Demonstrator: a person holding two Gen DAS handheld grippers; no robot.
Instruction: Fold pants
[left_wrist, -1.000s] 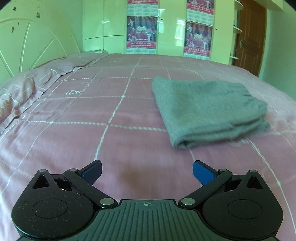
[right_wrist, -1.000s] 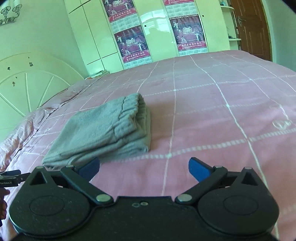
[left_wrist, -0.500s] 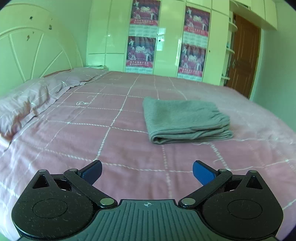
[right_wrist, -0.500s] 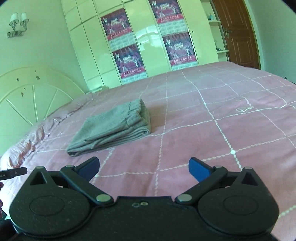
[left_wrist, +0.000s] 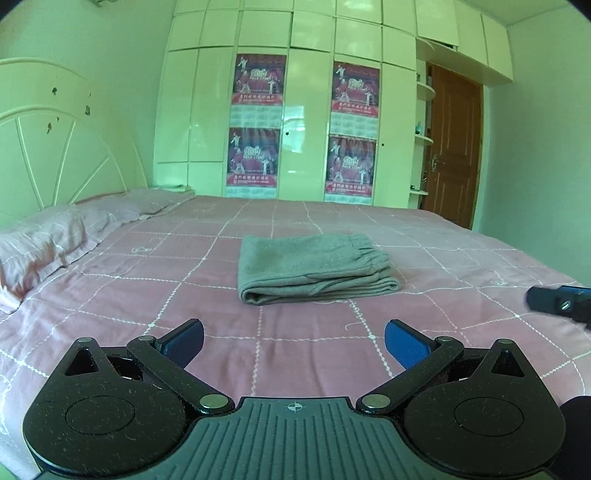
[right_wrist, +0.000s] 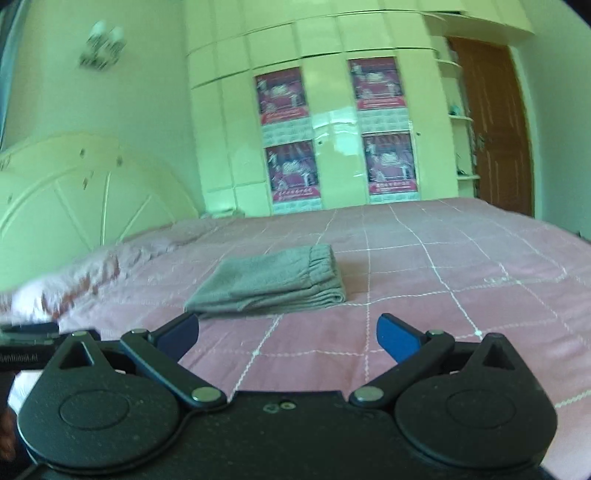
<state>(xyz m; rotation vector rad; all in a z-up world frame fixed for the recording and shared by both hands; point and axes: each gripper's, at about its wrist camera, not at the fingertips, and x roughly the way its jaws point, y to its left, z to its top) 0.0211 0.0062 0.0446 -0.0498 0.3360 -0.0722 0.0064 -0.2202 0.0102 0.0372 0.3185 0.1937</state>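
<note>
Ahead of both tools | pants (left_wrist: 314, 269) folded on bed (left_wrist: 461, 266), long axis crosswise, waistband right | left gripper (left_wrist: 293, 341) spread wide, empty | right gripper (right_wrist: 288, 336) likewise | neither clearly nearer | fold looks finished

Grey pants (left_wrist: 314, 264) on a pink bedspread (left_wrist: 443, 295) with white grid lines; gripper pads (left_wrist: 400, 345) blue, wardrobe (left_wrist: 310, 110) seemingly cream.

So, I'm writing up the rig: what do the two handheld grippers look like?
Both match: the left gripper and right gripper have matte black bodies with two round hubs, black linkage arms on silver pivot pins, and blue fingers. The left's base is ribbed grey with a crosshair mark.
</note>
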